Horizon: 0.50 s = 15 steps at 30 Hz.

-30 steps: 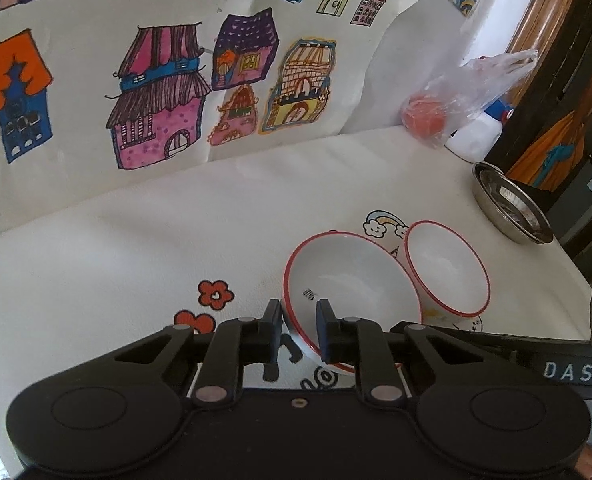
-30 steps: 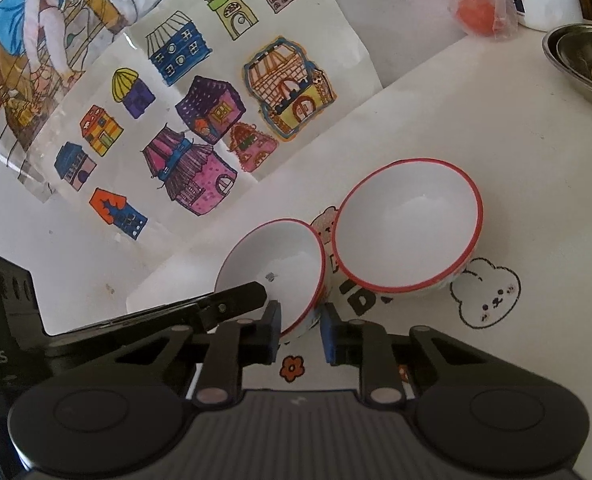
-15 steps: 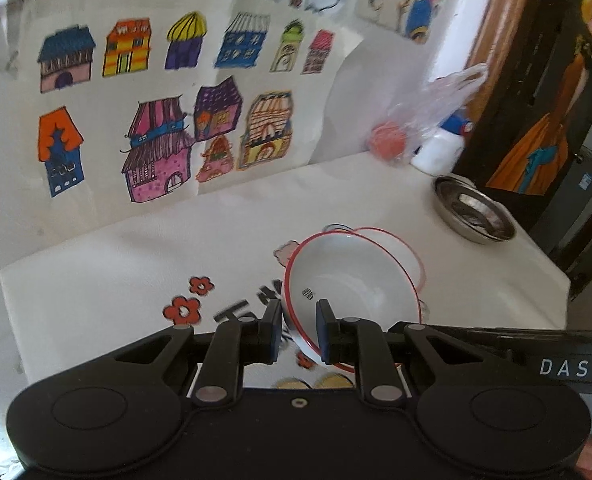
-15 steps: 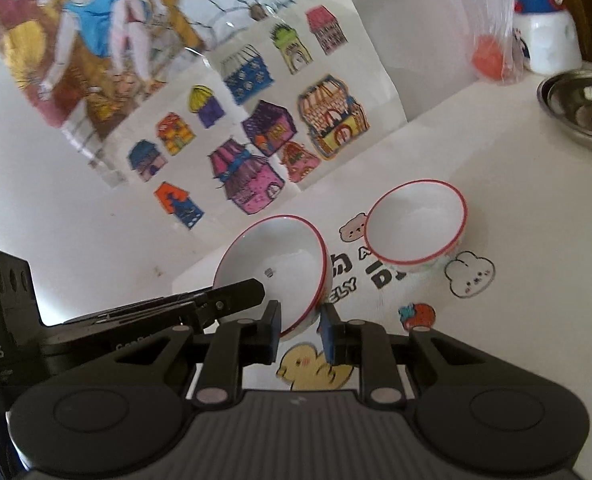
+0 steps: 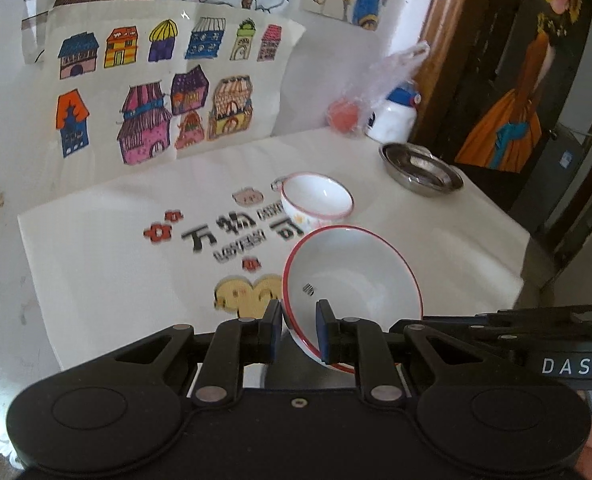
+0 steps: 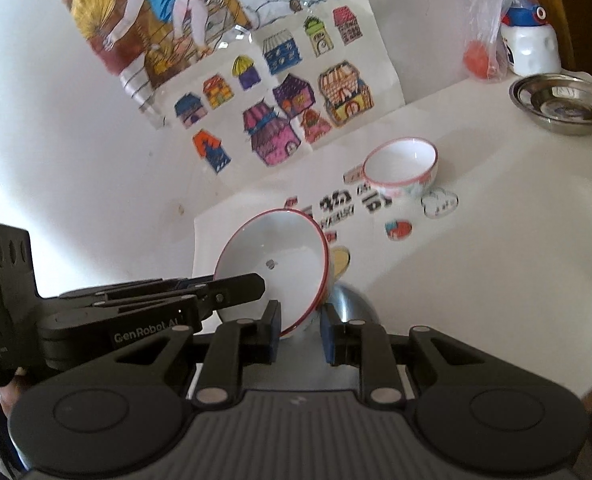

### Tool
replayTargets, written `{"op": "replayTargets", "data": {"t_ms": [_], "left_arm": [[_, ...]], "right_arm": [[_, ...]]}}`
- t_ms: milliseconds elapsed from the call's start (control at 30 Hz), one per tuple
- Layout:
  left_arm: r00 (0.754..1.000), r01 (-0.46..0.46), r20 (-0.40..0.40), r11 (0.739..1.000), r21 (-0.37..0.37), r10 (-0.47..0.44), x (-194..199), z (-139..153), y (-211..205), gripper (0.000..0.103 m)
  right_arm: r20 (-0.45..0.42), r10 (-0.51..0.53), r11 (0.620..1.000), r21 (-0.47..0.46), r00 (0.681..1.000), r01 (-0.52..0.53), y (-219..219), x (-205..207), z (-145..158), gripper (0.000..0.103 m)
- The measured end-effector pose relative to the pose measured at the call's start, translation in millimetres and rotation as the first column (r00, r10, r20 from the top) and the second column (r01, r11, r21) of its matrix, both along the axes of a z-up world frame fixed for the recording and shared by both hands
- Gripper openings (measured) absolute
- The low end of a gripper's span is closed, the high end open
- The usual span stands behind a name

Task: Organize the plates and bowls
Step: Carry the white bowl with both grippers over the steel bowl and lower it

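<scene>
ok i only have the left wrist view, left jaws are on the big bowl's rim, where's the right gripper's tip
observer: the right gripper straddles the lower rim of that big bowl; i cannot tell whether its jaws pinch it.
operator: anything on the cloth hidden from me past the small bowl
observer: a rabbit outline sticker lies beside the small bowl, on the steel dish side.

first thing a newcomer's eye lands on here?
The red-rimmed white bowl held tilted in the air close to the cameras, its rim between the fingers of both the left gripper and the right gripper. Next, the bright house drawings on the wall behind the table, then the second red-rimmed bowl standing on the printed mat.
</scene>
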<state>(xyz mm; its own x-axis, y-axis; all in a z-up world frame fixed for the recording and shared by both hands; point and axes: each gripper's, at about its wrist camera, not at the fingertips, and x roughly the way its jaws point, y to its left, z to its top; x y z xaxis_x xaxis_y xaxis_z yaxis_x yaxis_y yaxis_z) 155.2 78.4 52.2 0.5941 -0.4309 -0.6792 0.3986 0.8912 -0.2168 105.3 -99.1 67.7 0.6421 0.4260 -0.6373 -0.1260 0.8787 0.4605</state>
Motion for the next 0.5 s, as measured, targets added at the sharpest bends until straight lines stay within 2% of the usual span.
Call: {"op": "replayTargets", "data": {"t_ms": [267, 500], "left_arm": [[0.999, 0.029, -0.043, 0.999, 0.046, -0.027, -19, -14, -1, 0.019], [0.993, 0.054, -0.104, 0.997, 0.053, -0.049, -21, -20, -5, 0.019]], "right_arm": [[-0.039, 0.022, 0.999, -0.032, 0.999, -0.023, 5, -21, -7, 0.024], [-0.075, 0.033, 0.997, -0.065, 0.997, -0.038, 5, -26, -12, 0.024]]}}
